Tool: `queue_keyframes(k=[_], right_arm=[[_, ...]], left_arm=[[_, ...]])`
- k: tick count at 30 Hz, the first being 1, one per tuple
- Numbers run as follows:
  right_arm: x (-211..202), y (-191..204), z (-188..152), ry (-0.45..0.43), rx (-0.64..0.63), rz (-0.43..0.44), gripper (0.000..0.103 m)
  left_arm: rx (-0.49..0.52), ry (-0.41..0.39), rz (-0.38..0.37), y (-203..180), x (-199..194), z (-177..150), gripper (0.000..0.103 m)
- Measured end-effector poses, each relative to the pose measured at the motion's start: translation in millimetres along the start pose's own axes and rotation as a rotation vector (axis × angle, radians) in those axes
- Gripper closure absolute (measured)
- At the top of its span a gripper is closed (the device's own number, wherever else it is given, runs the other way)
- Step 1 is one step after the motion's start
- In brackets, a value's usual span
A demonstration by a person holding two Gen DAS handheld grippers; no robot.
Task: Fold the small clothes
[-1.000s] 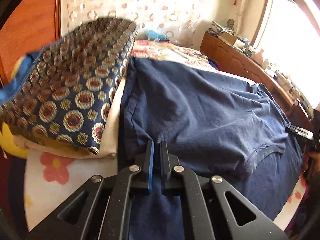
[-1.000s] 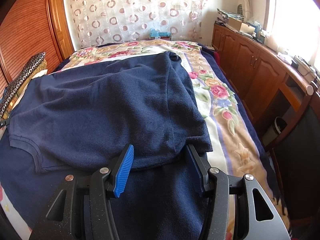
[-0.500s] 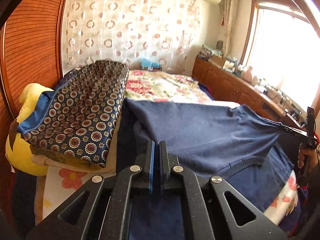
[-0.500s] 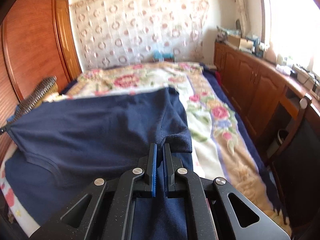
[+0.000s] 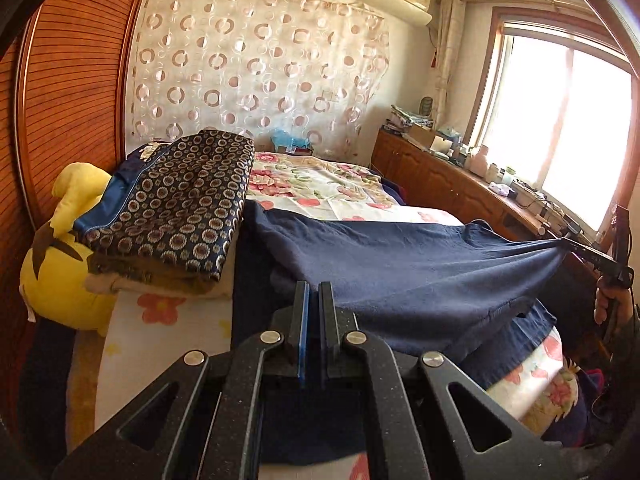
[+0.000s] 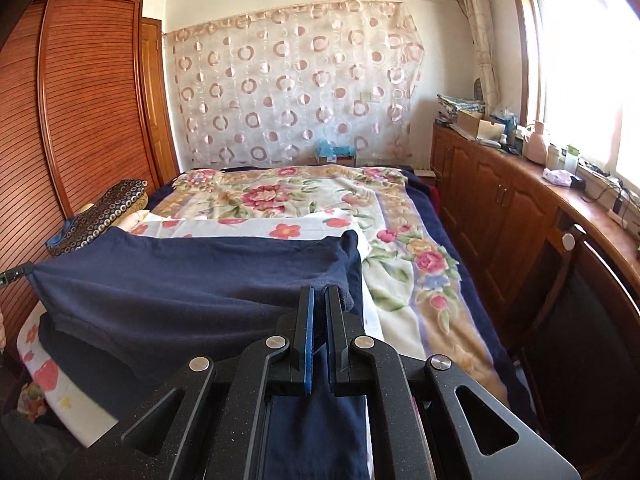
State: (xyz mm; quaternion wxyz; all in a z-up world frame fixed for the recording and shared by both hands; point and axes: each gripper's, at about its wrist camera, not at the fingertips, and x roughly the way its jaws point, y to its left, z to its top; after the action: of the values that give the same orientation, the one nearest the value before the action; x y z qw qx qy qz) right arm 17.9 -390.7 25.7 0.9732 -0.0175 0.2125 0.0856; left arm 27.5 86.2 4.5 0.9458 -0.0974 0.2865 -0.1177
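Note:
A navy blue garment [image 5: 400, 268] hangs stretched above the bed between my two grippers. My left gripper [image 5: 313, 292] is shut on one corner of it, with cloth hanging below the fingers. My right gripper [image 6: 323, 298] is shut on the opposite corner of the navy garment [image 6: 192, 280]. In the left wrist view the right gripper [image 5: 564, 242] shows at the far right, pinching the taut edge, with a hand [image 5: 606, 300] below it. The left gripper's tip [image 6: 12, 274] shows at the left edge of the right wrist view. A lower layer of the garment sags toward the bedspread.
The bed [image 6: 400, 216] has a floral bedspread. A folded patterned pile [image 5: 176, 208] and a yellow plush toy [image 5: 60, 264] lie at its left side, by a wooden wardrobe [image 6: 80, 128]. A wooden sideboard [image 6: 500, 200] with clutter runs under the window on the right.
Both grippers have risen and pulled the navy garment up off the bed, stretched taut. The right gripper closed on its corner a second ago; the left stayed shut.

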Motion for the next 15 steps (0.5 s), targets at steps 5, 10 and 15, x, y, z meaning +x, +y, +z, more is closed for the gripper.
queue_keyframes(k=[5, 10, 15], right_arm=[[-4, -6, -18, 0.039, 0.013, -0.005, 0.098], [-3, -10, -43, 0.103, 0.046, -0.006, 0.098], [18, -10, -50, 0.183, 0.035, -0.013, 0.098]], left_arm=[[0.006, 0.055, 0.013, 0, 4, -21, 0.098], [0.006, 0.122, 0.035, 3, 10, -45, 0.098], [-0.009, 0.159, 0.069, 7, 17, -57, 0.098]])
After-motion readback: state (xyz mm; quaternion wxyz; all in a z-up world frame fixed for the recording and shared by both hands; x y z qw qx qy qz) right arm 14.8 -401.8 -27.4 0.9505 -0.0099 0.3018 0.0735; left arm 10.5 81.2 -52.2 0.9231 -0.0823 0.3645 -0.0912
